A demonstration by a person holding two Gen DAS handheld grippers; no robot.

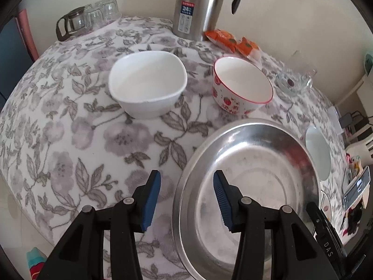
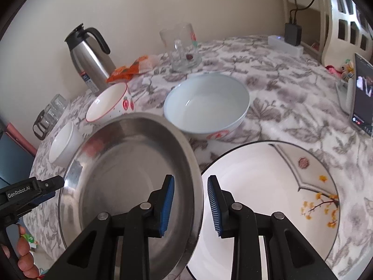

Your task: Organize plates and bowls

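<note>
Well, surface: a flowered cloth [image 1: 70, 128] covered it, and every dish sat on that.
Steel plate: it [image 1: 256, 161] lay nearest me, between both claws, with its right edge over the rim of the painted plate [image 2: 268, 186].
Left claw: my left claw [image 1: 186, 200] stood spread, one pad outside the steel plate's left rim and the other over its inside, with clear gaps on both sides.
Right claw: my right claw [image 2: 191, 200] straddled the plate's right rim with a narrower gap; I could not tell whether the pads pressed on it.
White bowl: the square one [image 1: 146, 81] sat further back on the left, empty and upright.
Strawberry bowl: it [image 1: 242, 81] stood just right of the white bowl, apart from it.
Blue bowl: this pale bowl [image 2: 205, 105] sat behind the two plates.
Flask: a steel one [image 1: 198, 7] stood at the wall.
</note>
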